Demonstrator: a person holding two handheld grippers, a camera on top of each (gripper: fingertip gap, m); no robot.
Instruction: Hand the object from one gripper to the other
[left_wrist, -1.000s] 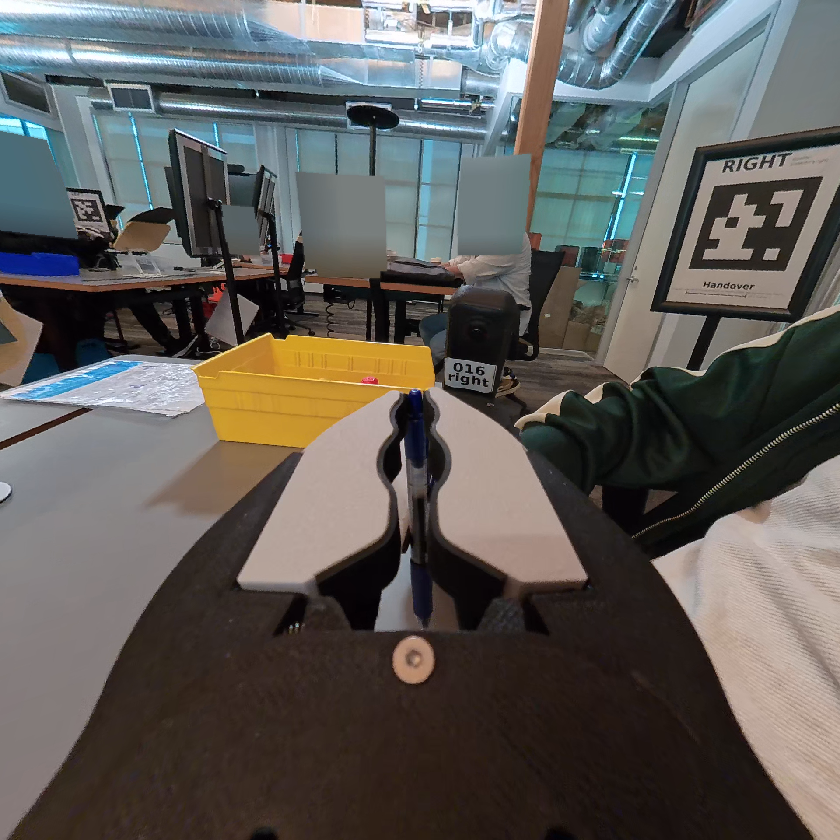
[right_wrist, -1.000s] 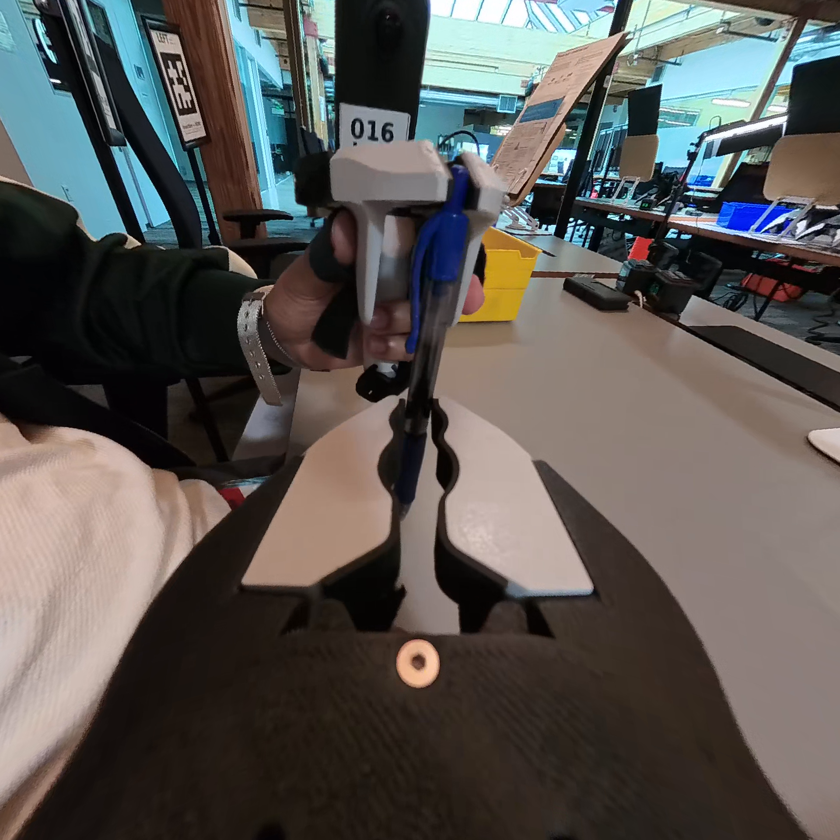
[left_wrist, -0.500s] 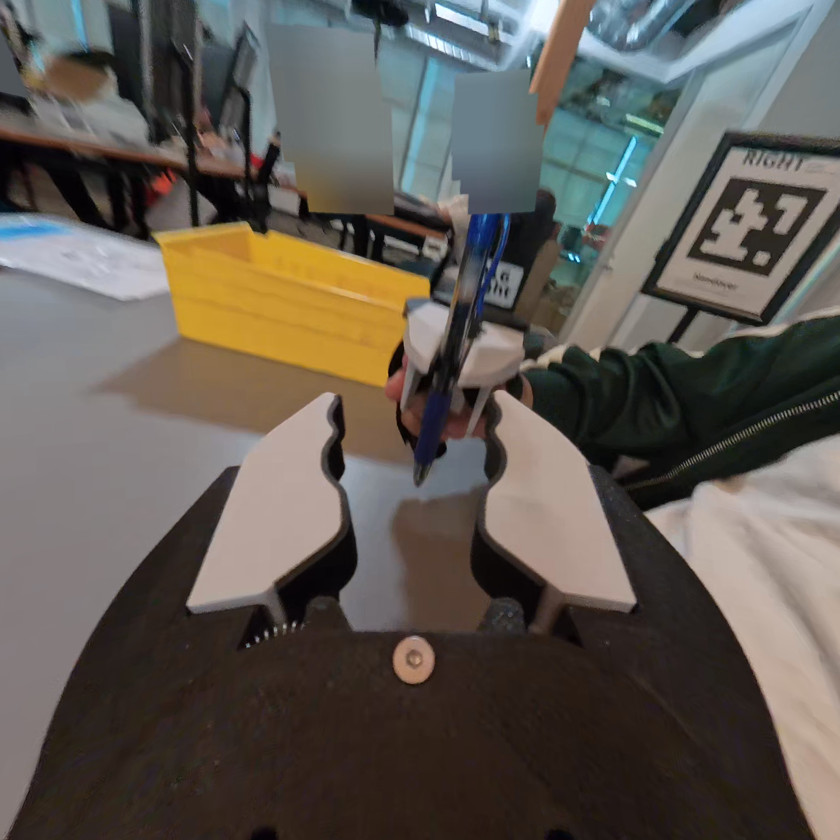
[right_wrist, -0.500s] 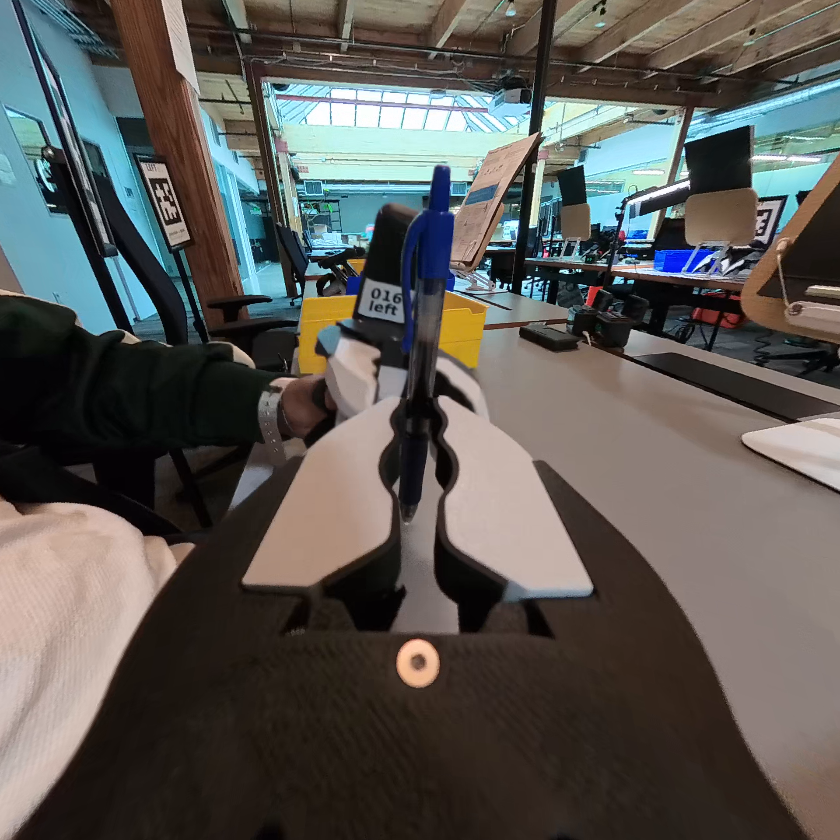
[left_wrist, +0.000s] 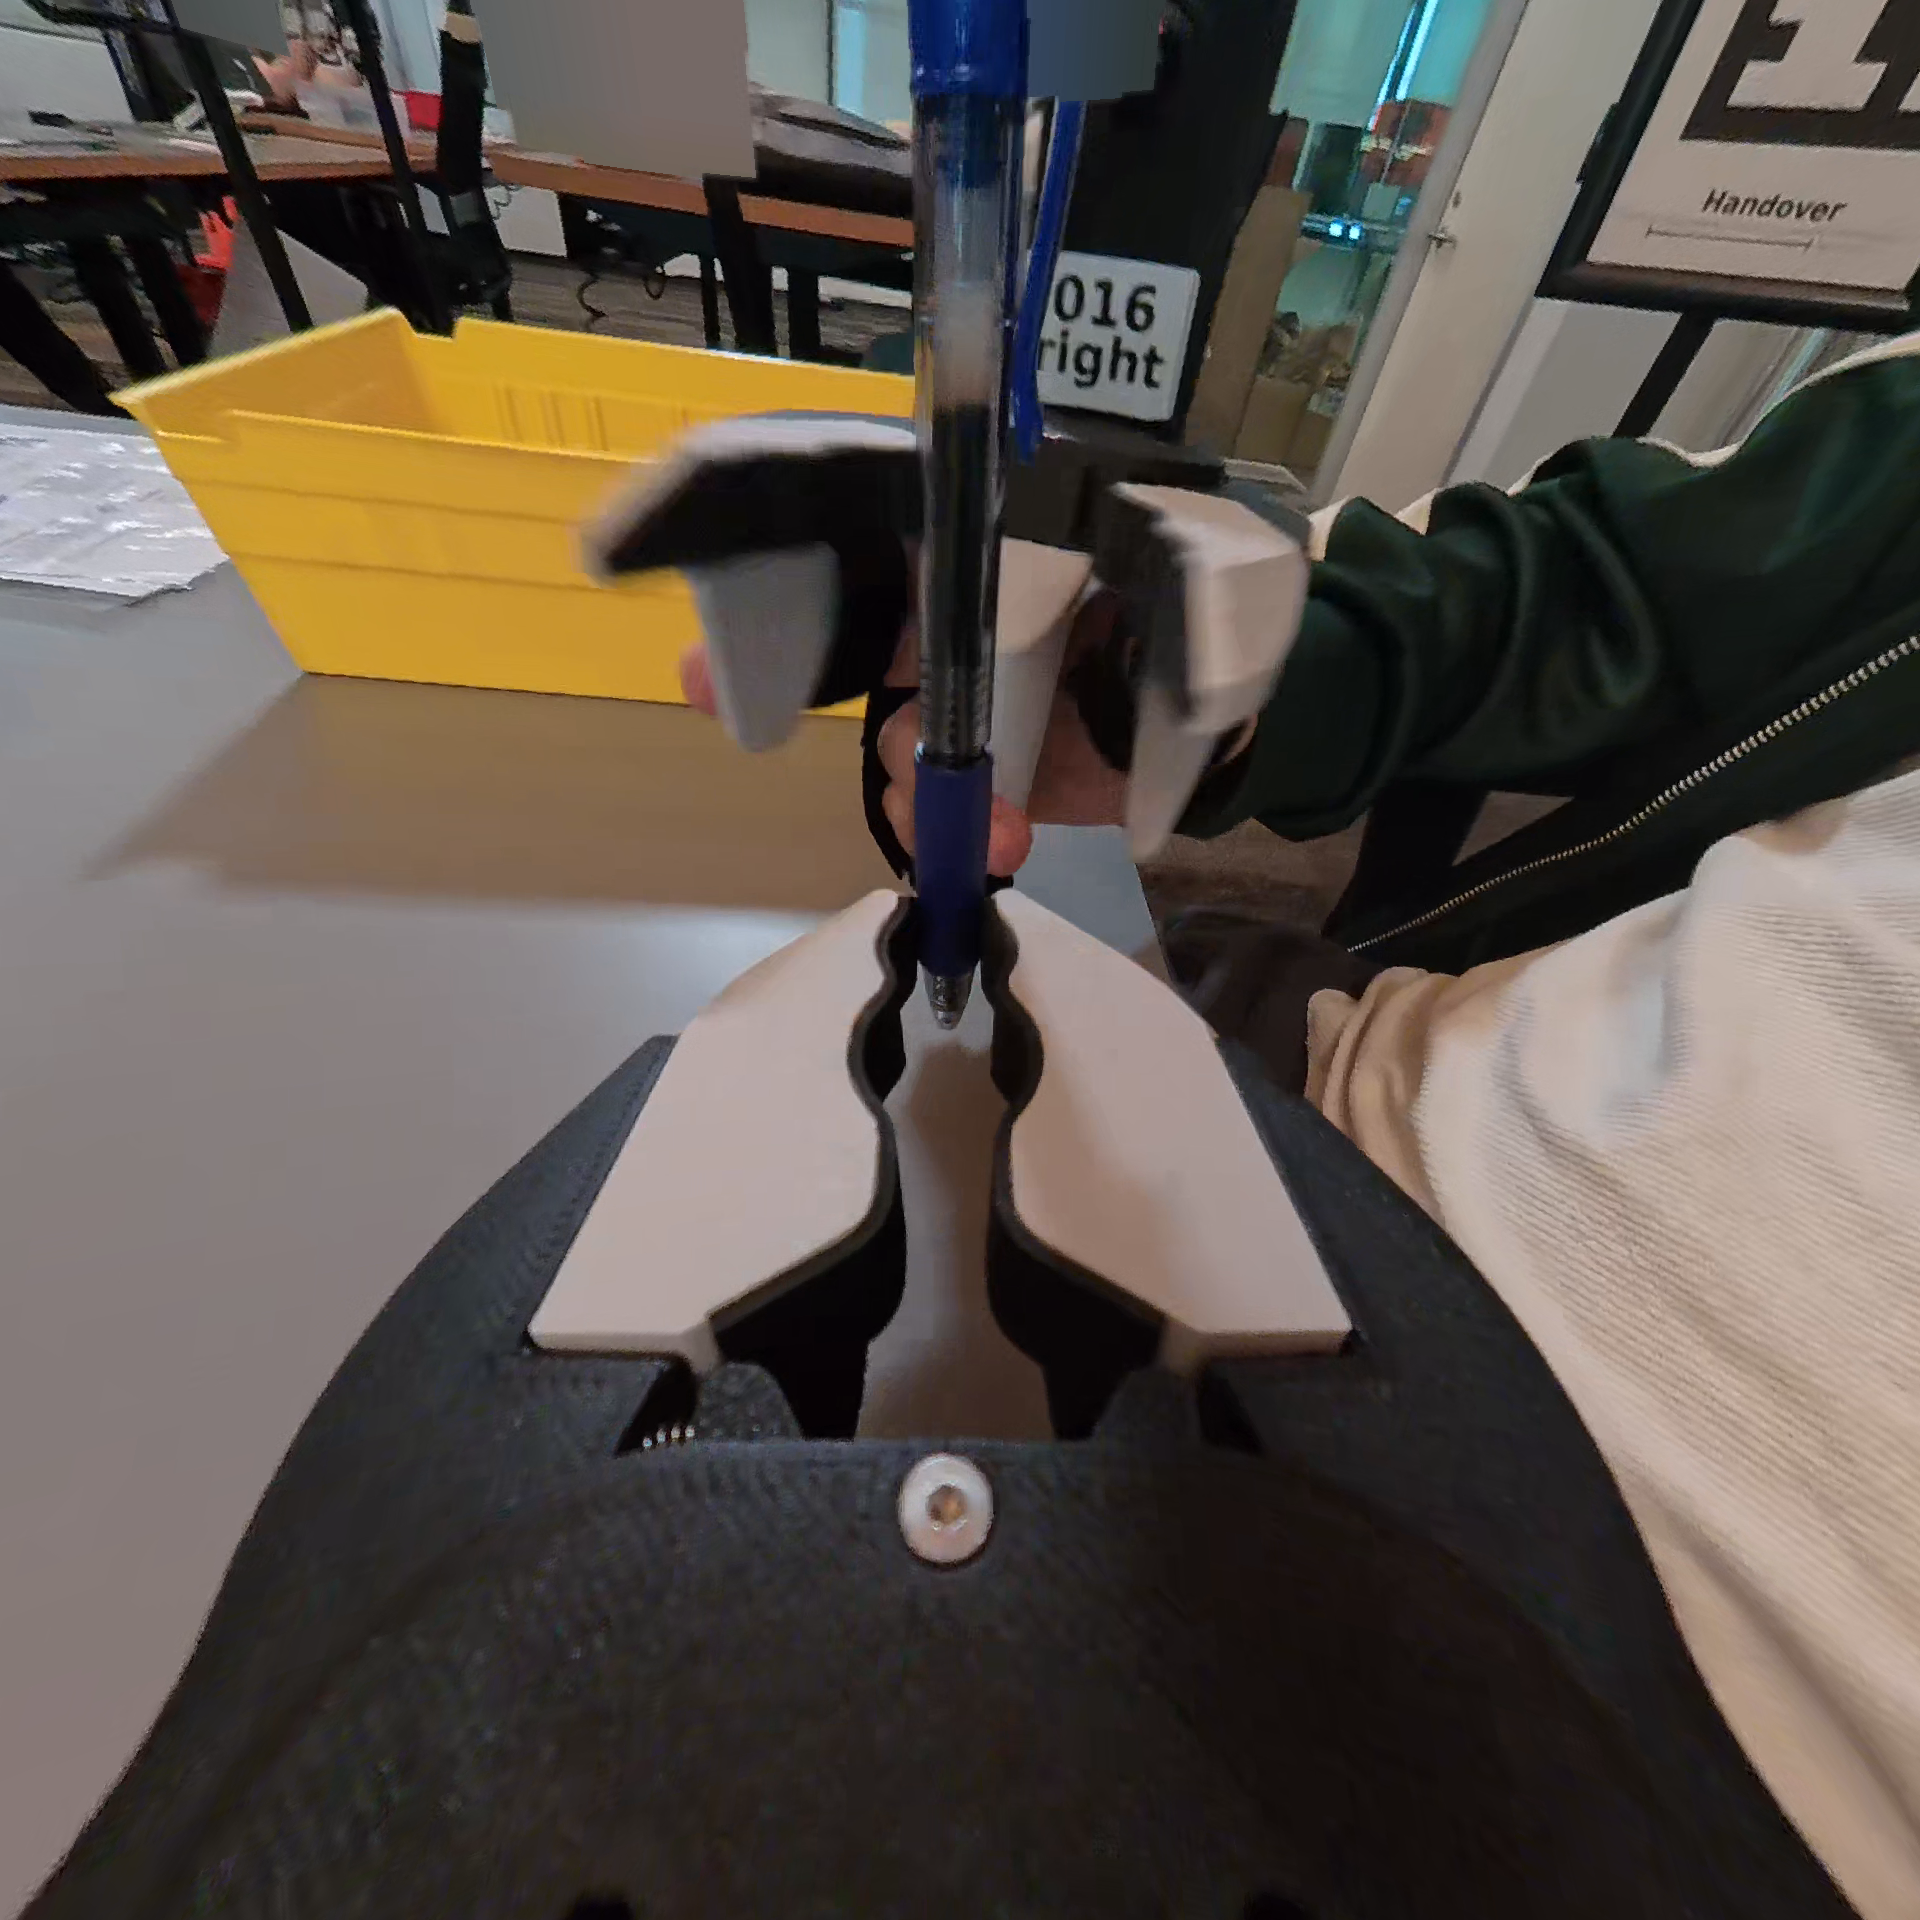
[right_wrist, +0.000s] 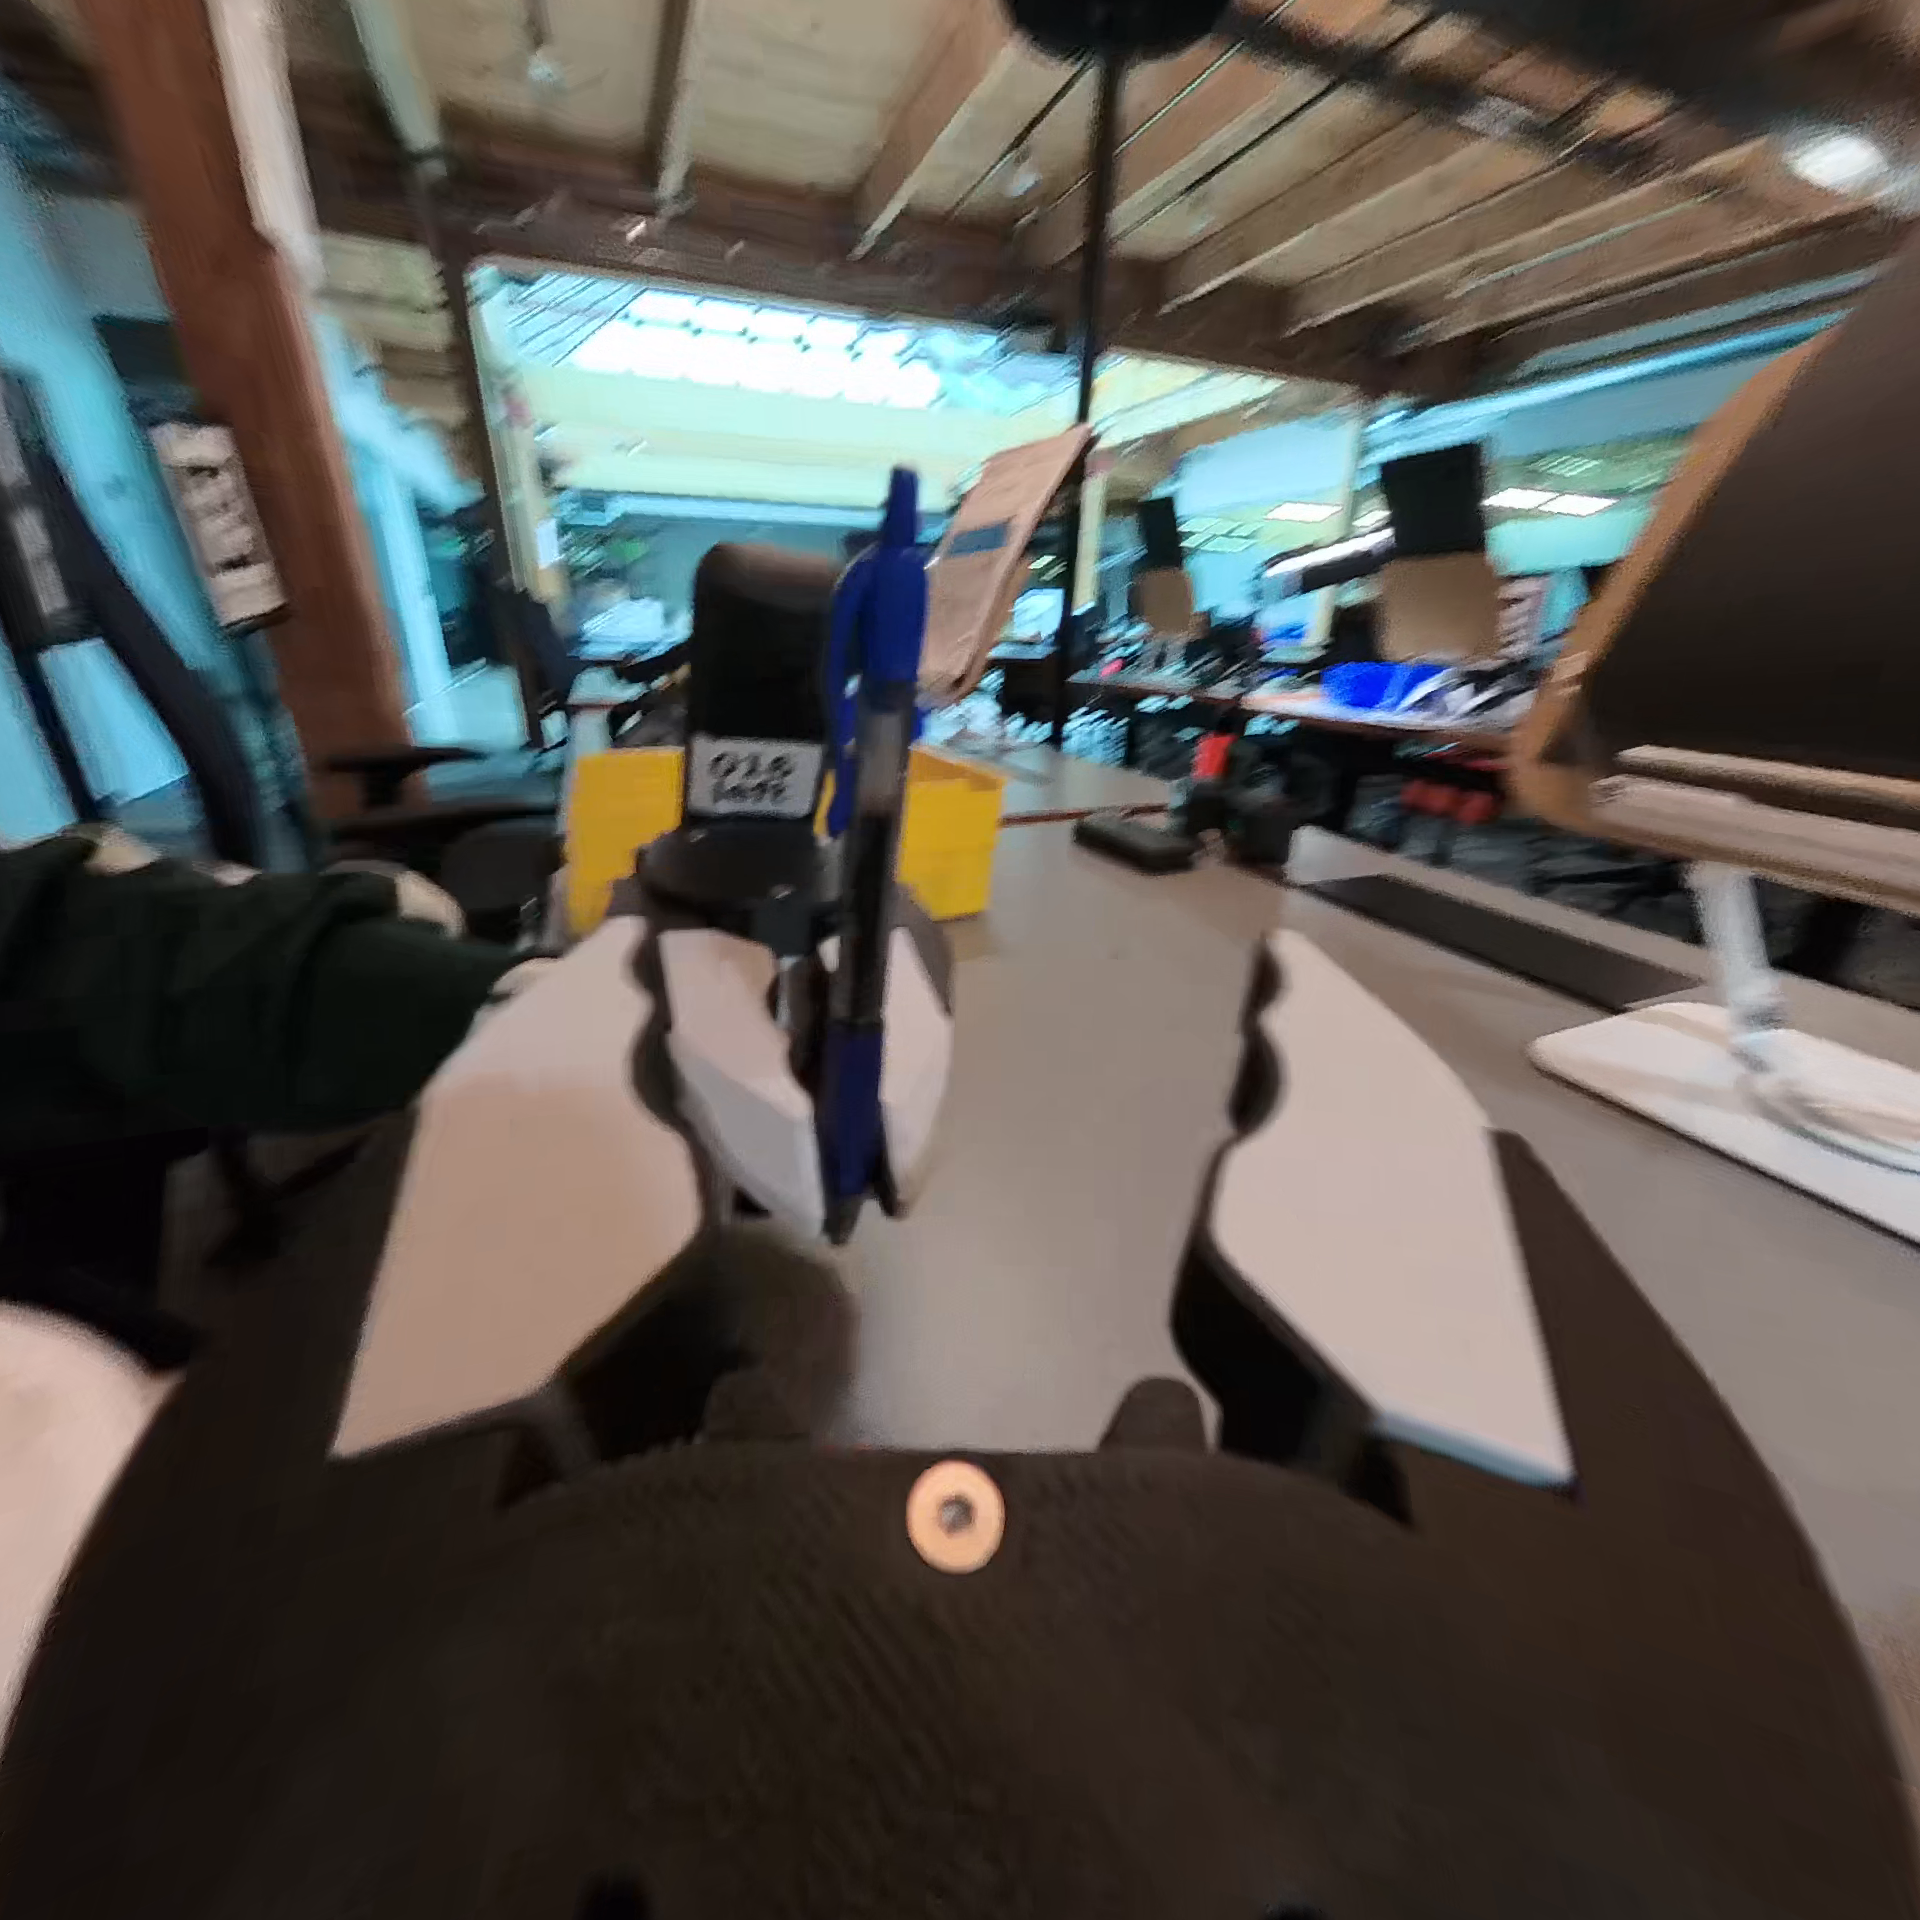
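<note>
A blue pen (left_wrist: 956, 520) stands upright over the grey table (left_wrist: 312, 987). My left gripper (left_wrist: 948, 920) is shut on the pen's dark blue grip, just above the tip. My right gripper (left_wrist: 987, 623) faces it from behind the pen, with its jaws spread wide on either side of the barrel and not touching it. In the blurred right wrist view, my right gripper (right_wrist: 951, 956) is open and empty. There the left gripper (right_wrist: 862, 1143) holds the pen (right_wrist: 873, 831) upright between the right gripper's fingers.
A yellow bin (left_wrist: 468, 499) sits on the table behind the grippers, and it also shows in the right wrist view (right_wrist: 956, 831). Papers (left_wrist: 73, 509) lie at the far left. A green sleeve (left_wrist: 1507, 623) reaches in from the right. A white stand base (right_wrist: 1714, 1091) sits at the right.
Half a second ago my right gripper held the pen and my left was open. Now my left gripper has shut on the pen's grip and my right has opened wide.
</note>
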